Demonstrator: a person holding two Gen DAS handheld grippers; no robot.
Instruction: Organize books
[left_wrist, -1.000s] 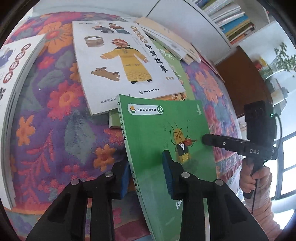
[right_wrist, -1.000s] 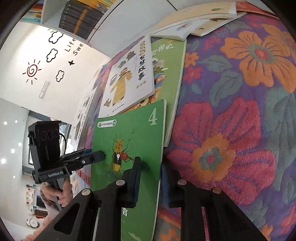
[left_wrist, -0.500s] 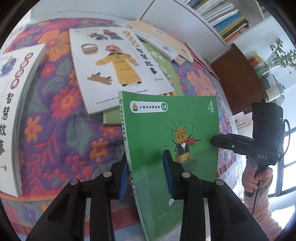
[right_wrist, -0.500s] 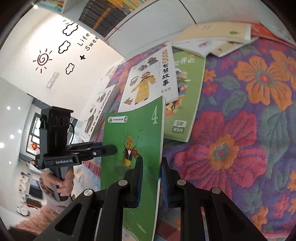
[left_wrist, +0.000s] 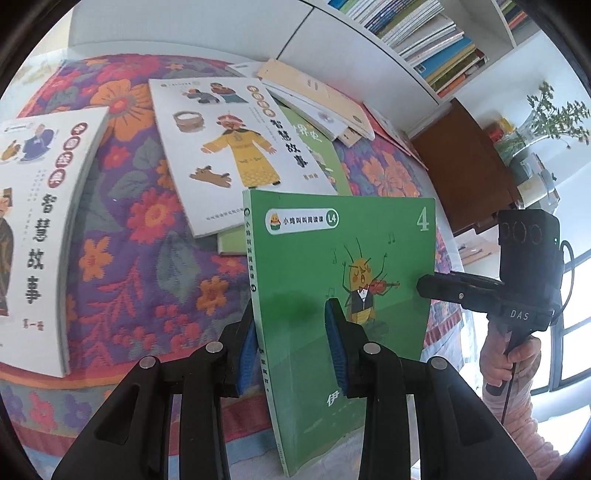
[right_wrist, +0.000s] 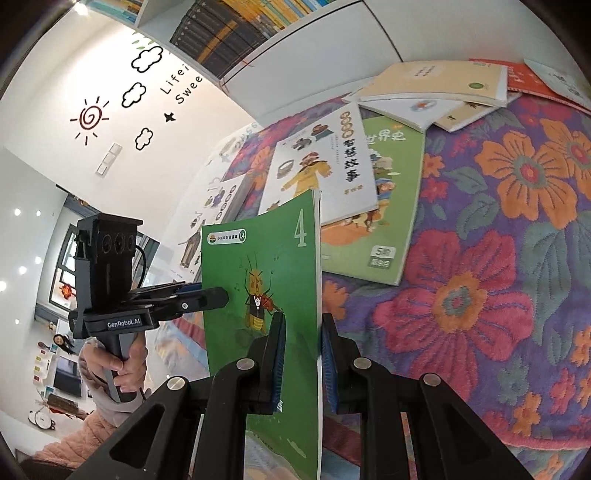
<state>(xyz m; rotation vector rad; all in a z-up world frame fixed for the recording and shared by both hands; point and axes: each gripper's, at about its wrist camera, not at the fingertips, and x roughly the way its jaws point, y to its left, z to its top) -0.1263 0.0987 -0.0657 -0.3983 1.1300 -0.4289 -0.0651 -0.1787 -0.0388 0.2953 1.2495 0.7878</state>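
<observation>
1. While you've got the thin green paperback with the violin-playing bug and a white "4" on its cover (left_wrist: 343, 266) up off the bed, both tongs are clamped on it, one on each long edge, and it stands nearly upright above the flowery purple-and-orange woven bedspread (left_wrist: 122, 266).
2. Far left in your left wrist view, a white picture book with black Chinese lettering down its cover (left_wrist: 33, 229) lies flat on the bedspread, well apart from the green one.
3. Next over, a second white picture book with a man in a yellow robe on the front (left_wrist: 236, 147) lies flat too, overlapping a light green softcover book (left_wrist: 321, 155) underneath it.
4. Your left gripper (left_wrist: 291, 350) has its blue pads squeezed on the spine side of the green paperback, low down, one pad on the front cover and the other behind it.
5. Just right of that, your right gripper (left_wrist: 424, 286) pinches the open-page edge; your hand (left_wrist: 517, 354) holds its handle below.
6. From the right wrist view it's the same deal: the right gripper (right_wrist: 301, 339) is closed on the paperback's edge (right_wrist: 258, 266), and the left gripper (right_wrist: 210, 295) bites the opposite edge.
7. Behind and to the right, a loose fan of cream and white thin books (right_wrist: 436, 92) lies at the back of the bedspread, with an orange-red one (right_wrist: 524, 79) at the far right.
8. A white bookshelf packed with books (left_wrist: 417, 33) runs along the wall behind everything.
</observation>
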